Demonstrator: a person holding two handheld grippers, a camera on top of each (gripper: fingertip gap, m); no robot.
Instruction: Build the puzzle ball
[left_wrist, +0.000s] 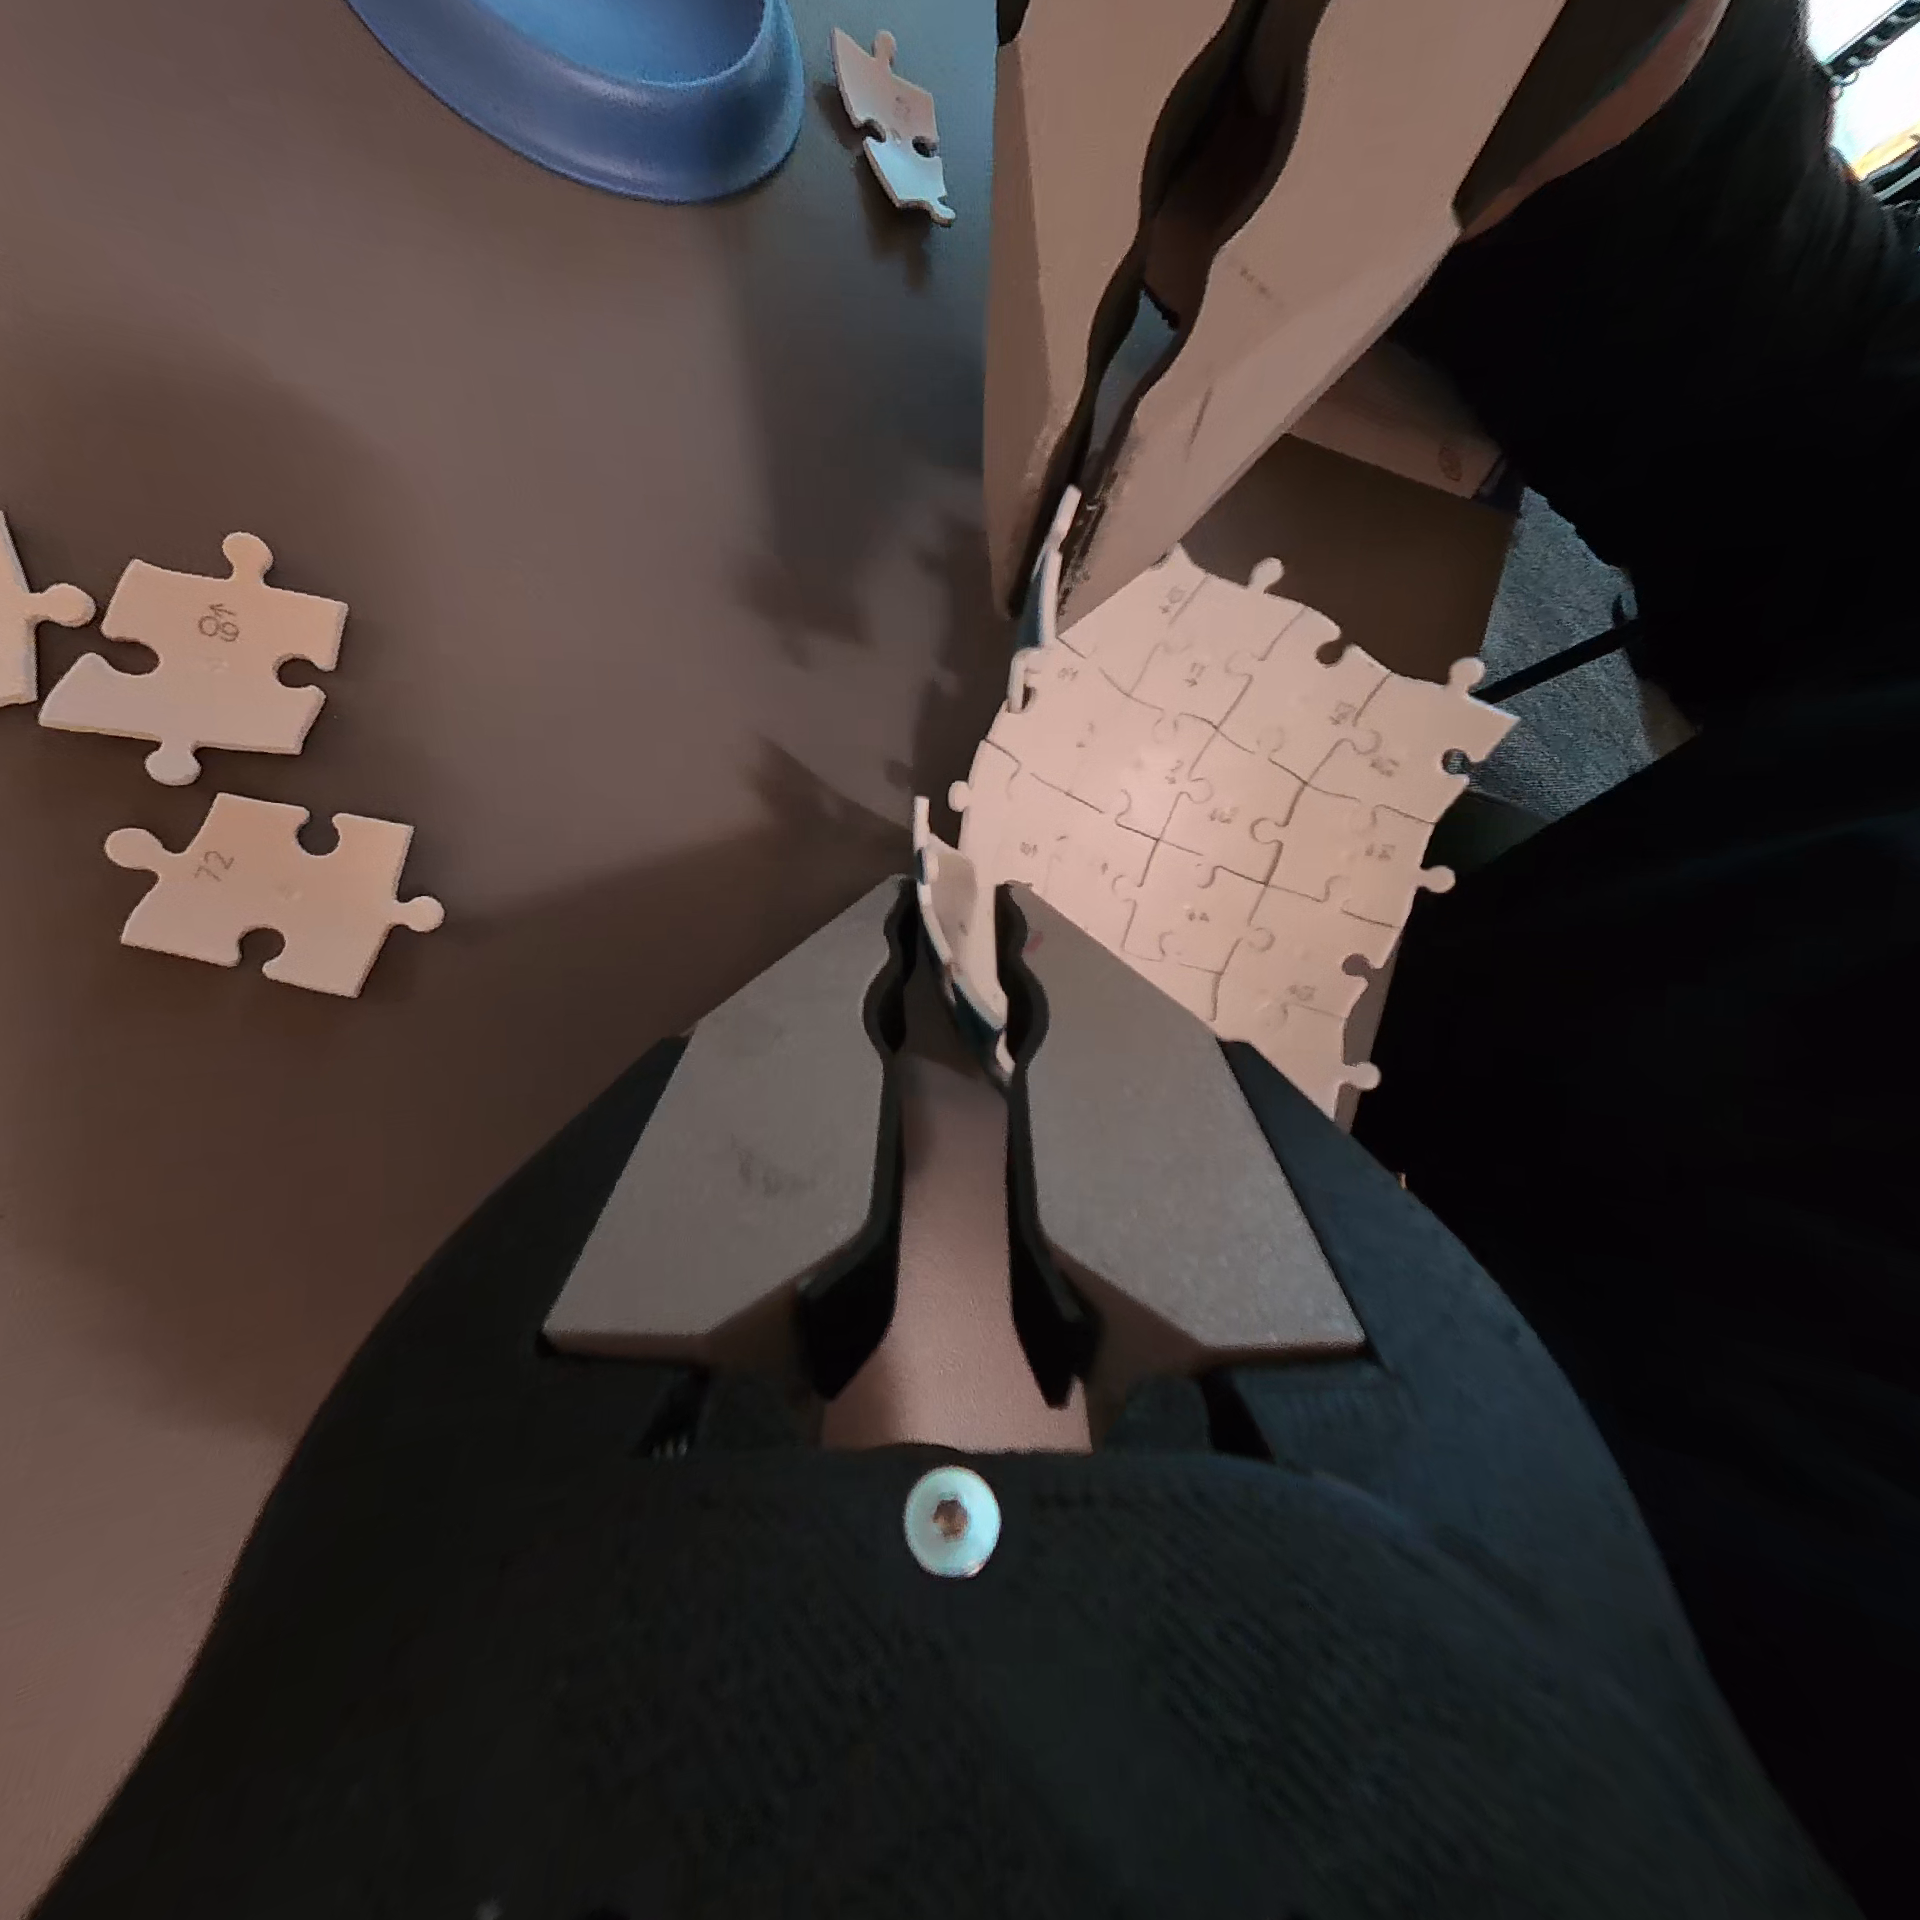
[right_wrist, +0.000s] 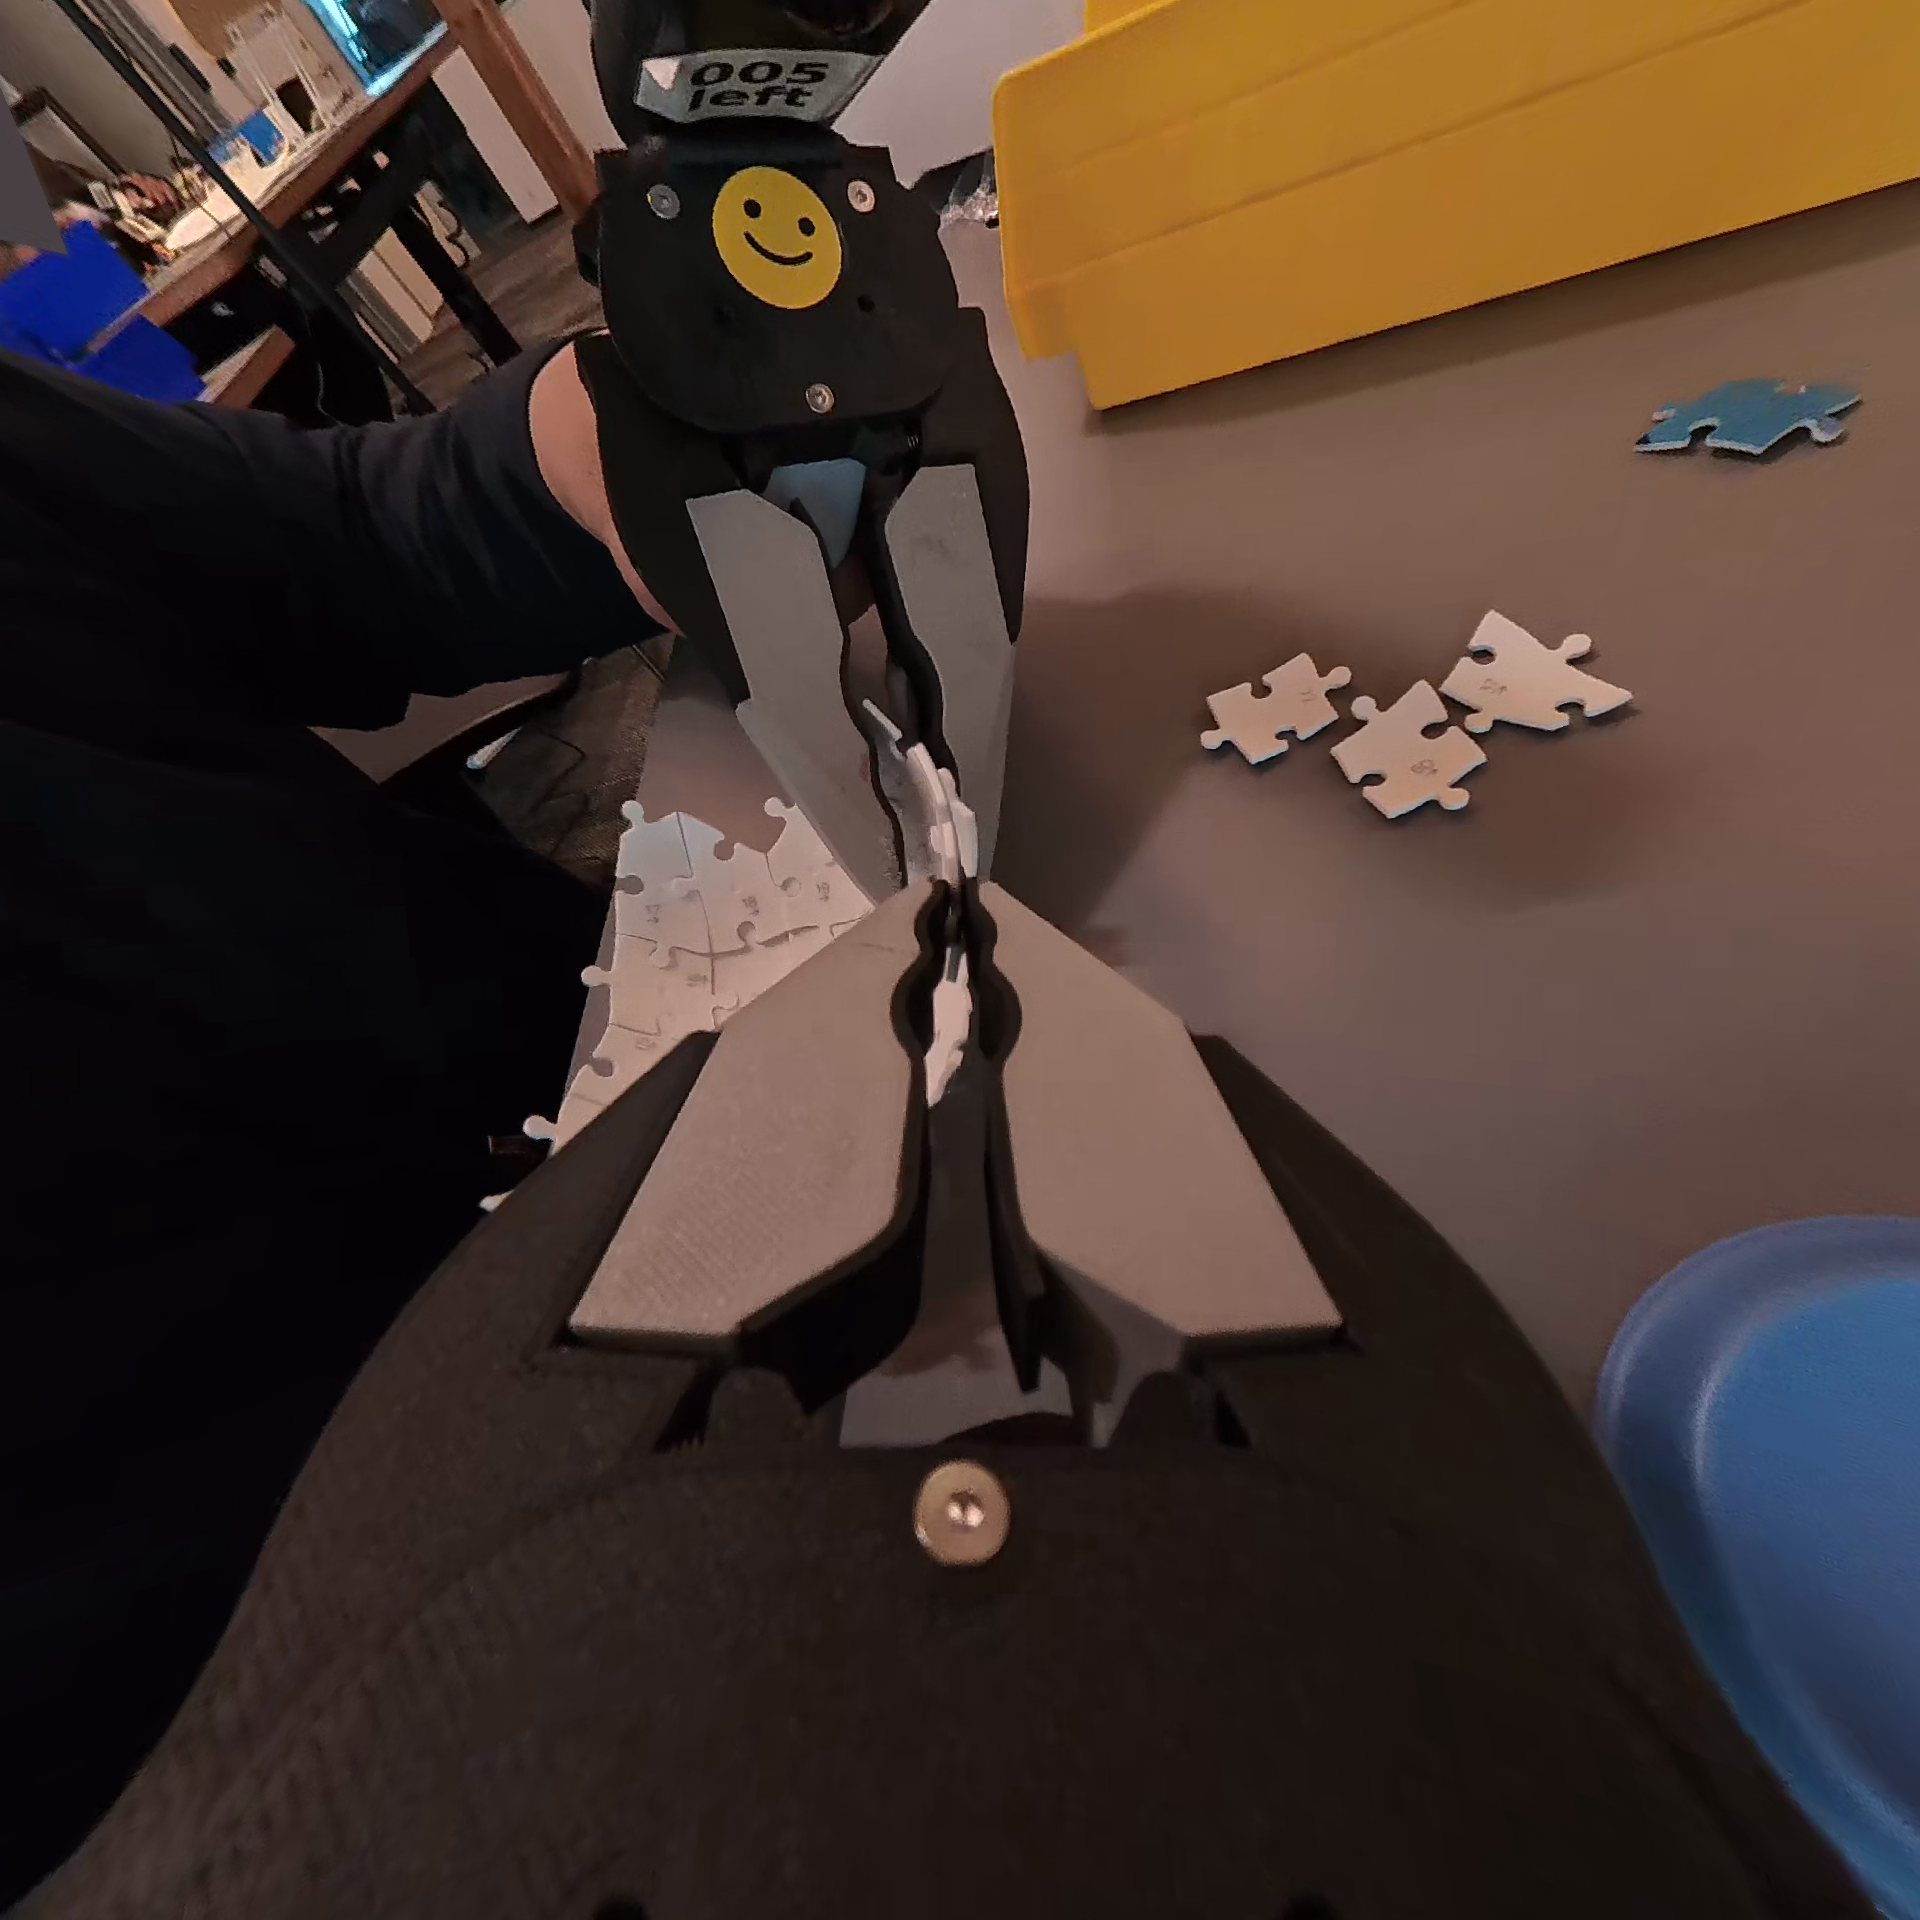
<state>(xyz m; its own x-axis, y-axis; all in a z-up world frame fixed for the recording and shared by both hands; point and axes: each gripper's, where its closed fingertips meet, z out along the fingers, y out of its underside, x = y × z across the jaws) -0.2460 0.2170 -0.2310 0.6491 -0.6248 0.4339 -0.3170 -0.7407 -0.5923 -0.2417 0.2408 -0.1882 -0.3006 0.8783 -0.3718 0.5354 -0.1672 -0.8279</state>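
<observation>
Gripping the curved white sheet of joined puzzle pieces (left_wrist: 1226, 810) with both fingers closed. Holding it above the grey tabletop (left_wrist: 520, 416).

A grey-brown tabletop (right_wrist: 1351, 499) stands before a wooden-legged desk (right_wrist: 343, 135), over what may be carpet (left_wrist: 1579, 665).

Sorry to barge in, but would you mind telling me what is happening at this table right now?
A person is building a puzzle ball with two handheld grippers. The left gripper and the right gripper are each shut on an edge of the same curved sheet of joined pieces, held up off the brown table, white numbered backs showing. Loose white pieces lie on the table, with a blue bowl and a yellow bin nearby.
</observation>
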